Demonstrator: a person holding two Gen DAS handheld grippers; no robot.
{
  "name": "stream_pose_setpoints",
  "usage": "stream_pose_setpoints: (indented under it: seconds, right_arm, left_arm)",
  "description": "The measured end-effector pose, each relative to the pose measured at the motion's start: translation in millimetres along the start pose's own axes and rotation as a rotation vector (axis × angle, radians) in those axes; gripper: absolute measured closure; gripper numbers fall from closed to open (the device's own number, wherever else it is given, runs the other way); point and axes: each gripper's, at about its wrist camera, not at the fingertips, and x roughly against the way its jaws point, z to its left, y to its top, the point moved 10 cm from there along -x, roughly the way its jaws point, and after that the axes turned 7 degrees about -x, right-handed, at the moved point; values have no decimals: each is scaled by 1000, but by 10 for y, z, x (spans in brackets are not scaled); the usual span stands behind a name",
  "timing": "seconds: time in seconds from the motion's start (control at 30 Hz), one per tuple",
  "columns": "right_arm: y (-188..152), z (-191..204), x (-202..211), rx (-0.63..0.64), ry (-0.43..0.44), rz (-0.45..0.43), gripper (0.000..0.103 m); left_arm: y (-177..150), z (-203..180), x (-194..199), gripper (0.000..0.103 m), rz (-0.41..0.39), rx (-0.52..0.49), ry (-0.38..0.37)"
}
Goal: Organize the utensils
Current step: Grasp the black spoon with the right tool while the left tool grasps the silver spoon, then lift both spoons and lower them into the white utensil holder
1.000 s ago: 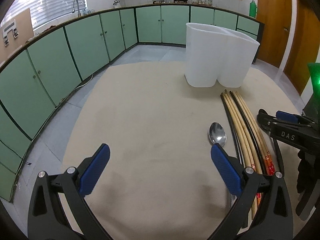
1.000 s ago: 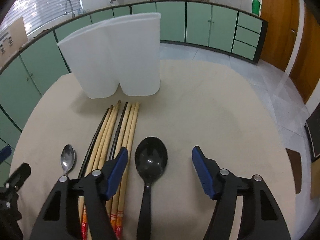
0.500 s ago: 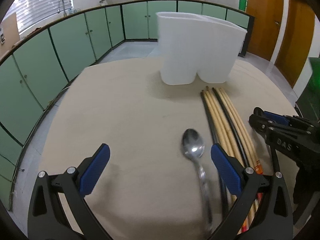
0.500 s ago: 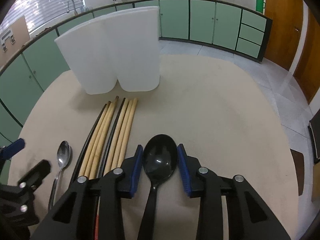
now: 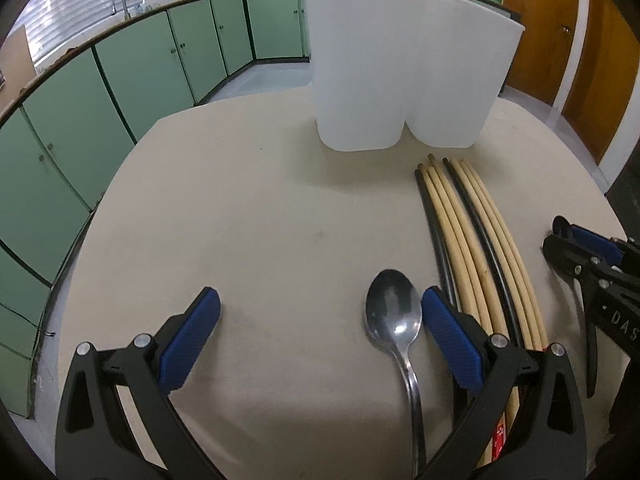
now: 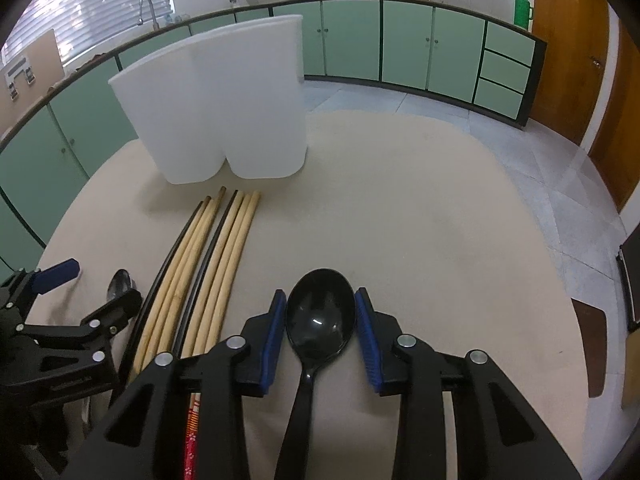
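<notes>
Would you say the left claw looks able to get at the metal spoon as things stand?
Probably yes. The left claw is open, and the metal spoon already lies between its fingers with nothing on top. The chopsticks lie close beside it, so the nearer finger has little room.

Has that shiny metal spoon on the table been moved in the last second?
No. The metal spoon lies in the same place beside the chopsticks, in front of the white holder. Only the left gripper has come over it.
</notes>
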Motion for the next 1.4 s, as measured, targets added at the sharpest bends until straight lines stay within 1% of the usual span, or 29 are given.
stream_pose_setpoints:
  seconds: [0.17, 0.23, 0.27, 0.3, 0.33, 0.37, 0.4, 0.43, 0.5, 0.57, 0.67, 0.77, 0.83, 0.87, 0.97, 1.13, 1.3, 1.4]
  right_arm:
    - [-20, 14, -6, 5, -2, 15, 66]
    - [-22, 15, -7, -9, 4, 26, 64]
    - [-23, 22, -7, -16, 9, 30, 61]
    - [-21, 28, -11, -15, 3, 33, 61]
    - [-19, 31, -16, -4, -6, 35, 61]
    - [-16, 39, -20, 9, -20, 33, 63]
    - [-15, 36, -21, 13, -28, 31, 69]
    - [-2, 40, -21, 11, -28, 33, 69]
    - [1, 39, -20, 1, -14, 34, 69]
    - [-9, 42, -7, -2, -2, 28, 69]
    - [25, 59, 63, -16, 59, -12, 69]
    - [68, 60, 166, -1, 72, -75, 69]
    - [141, 70, 264, 0, 92, -127, 69]
    - [189, 69, 322, -1, 106, -156, 69]
    - [368, 90, 494, 4, 147, -240, 69]
    - [692, 153, 779, 16, 200, -360, 69]
    - [1081, 219, 1044, 6, 259, -464, 69]
    - [1408, 264, 1172, 6, 286, -539, 69]
  left_arm:
    - [-19, 32, -13, 6, 8, 15, -20]
    - [-19, 59, -27, 12, 5, 16, -33]
    - [-17, 40, -10, 18, -1, 14, -41]
    - [-12, 16, 3, 26, -7, 11, -45]
    - [-1, -8, 15, 30, -11, 6, -51]
    - [14, -39, 25, 37, -16, -2, -60]
    - [25, -70, 33, 45, -20, -6, -62]
    - [42, -94, 37, 49, -24, -13, -68]
    - [62, -130, 44, 68, -30, -14, -95]
    - [69, -141, 42, 75, -33, -15, -114]
    - [73, -157, 45, 75, -46, -17, -129]
    - [76, -163, 111, 75, -84, 1, -177]
    - [113, -154, 269, 75, -158, 10, -210]
    - [131, -145, 309, 75, -175, 8, -211]
    - [238, -96, 539, 75, -275, 14, -223]
    - [460, -84, 881, 75, -413, 6, -217]
    - [813, -74, 1227, 75, -533, 2, -213]
    - [1058, -87, 1463, 75, -609, 5, -214]
